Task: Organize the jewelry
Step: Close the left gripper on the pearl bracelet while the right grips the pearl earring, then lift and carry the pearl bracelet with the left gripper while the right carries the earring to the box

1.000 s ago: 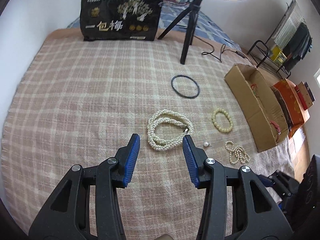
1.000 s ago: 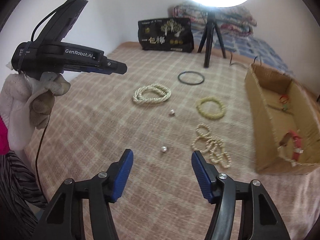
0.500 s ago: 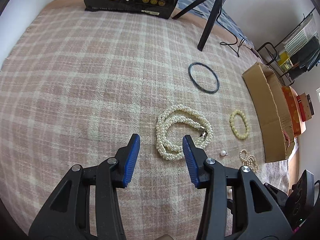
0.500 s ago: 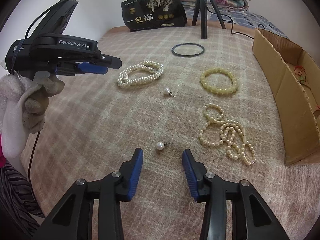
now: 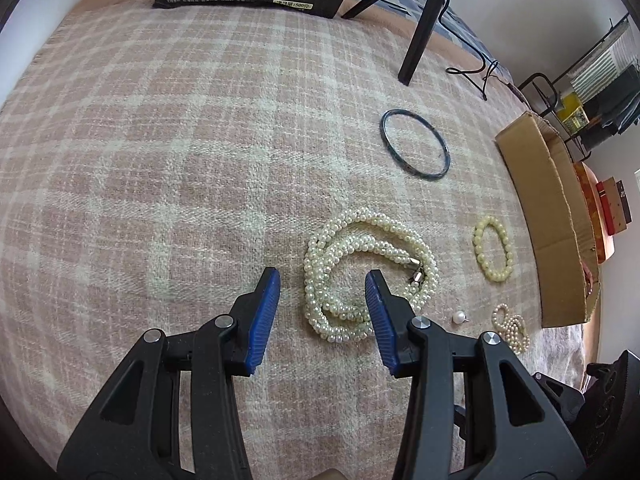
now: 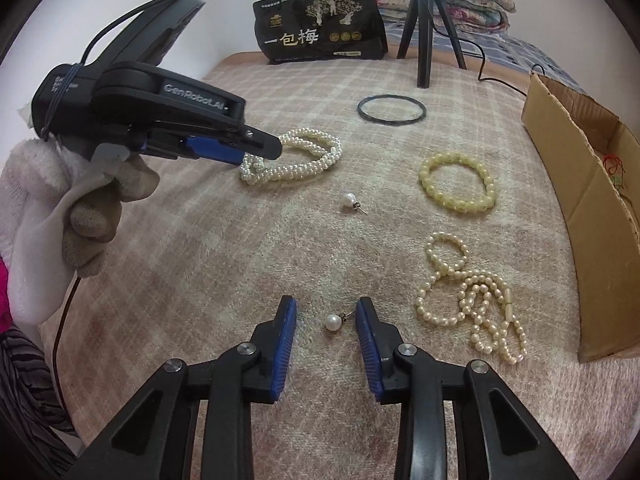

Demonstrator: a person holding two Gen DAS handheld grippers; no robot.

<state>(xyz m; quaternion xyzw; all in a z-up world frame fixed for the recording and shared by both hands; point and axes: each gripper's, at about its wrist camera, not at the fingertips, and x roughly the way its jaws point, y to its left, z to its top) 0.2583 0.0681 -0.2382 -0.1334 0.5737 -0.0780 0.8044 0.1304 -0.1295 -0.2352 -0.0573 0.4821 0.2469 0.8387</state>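
Observation:
On the pink plaid blanket a twisted white pearl necklace lies coiled. My left gripper is open, its jaws astride the necklace's near-left loop; it shows from the side in the right wrist view, low over the necklace. My right gripper is open with a pearl stud earring between its fingertips. A second pearl stud lies farther out and also shows in the left wrist view.
A dark bangle, a yellowish bead bracelet and a small pearl strand lie on the blanket. An open cardboard box stands at the right. A black tea bag and a tripod stand at the back.
Both grippers moved forward and down. The left now straddles the necklace's loop. The right closed in on the near pearl stud, which now sits between its jaws.

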